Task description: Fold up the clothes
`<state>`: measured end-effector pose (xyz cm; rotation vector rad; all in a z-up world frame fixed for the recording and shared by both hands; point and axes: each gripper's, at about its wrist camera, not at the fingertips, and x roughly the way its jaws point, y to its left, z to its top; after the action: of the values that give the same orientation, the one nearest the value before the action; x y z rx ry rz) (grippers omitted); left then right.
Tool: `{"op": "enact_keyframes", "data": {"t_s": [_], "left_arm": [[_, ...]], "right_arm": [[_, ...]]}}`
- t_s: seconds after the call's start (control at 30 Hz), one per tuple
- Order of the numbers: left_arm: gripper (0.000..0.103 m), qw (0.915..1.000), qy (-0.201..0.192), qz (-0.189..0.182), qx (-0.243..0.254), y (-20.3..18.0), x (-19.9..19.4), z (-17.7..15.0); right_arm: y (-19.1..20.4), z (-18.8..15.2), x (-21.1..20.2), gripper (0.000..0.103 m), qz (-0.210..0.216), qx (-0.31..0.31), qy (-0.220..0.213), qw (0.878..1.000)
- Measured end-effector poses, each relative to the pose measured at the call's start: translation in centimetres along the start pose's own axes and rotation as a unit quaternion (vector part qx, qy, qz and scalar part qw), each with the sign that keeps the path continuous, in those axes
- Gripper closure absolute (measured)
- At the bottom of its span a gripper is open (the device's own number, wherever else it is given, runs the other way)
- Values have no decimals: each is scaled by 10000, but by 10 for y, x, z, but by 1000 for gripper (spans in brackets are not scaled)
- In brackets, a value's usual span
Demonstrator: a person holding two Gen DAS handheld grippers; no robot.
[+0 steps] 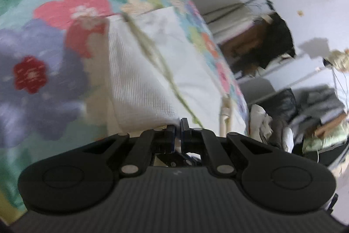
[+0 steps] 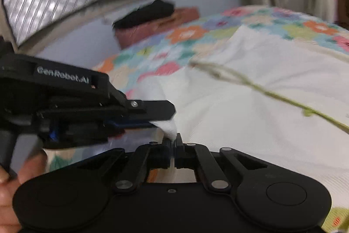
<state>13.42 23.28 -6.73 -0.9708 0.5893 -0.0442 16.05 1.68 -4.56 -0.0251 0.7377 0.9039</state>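
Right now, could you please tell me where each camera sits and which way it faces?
Left wrist: on the left gripper, looking along the white garment on the floral bedspread toward room clutter; only its own gripper shows.
Right wrist: on the right gripper, facing the window; left gripper and a hand show.
Shared: garment, bedspread, green cord.

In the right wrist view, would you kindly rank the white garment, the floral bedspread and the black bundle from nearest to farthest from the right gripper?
1. White garment: pinched in the right gripper.
2. Floral bedspread: beneath and beyond the garment.
3. Black bundle: on a reddish box by the wall, upper centre.
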Motion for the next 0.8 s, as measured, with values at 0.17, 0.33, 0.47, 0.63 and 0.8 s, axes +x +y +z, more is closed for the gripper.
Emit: {"op": "enact_keyframes", "data": {"t_s": [0.17,0.33,0.47,0.63,0.8], "left_arm": [[97,9974,70,-605,382,-31,4,-18],[65,9795,-196,-960,1762,-99,-11,-78],[64,9806,198,-864,1747,-101,12,-85],[64,9871,1031,-420,1151,-69,46,-90],[64,9705,1049,137,2165,-81,58,-118]], "right_arm": [[-21,-6,-44,100,-465,625,-670,9947],[-43,-27,-94,100,-1352,981,-1217,9784],[-104,-59,-116,99,-981,2299,-1491,9567],[-139,-75,-143,99,-1297,2756,-1594,9391],[-138,-50,-134,99,-1437,2570,-601,9538]]}}
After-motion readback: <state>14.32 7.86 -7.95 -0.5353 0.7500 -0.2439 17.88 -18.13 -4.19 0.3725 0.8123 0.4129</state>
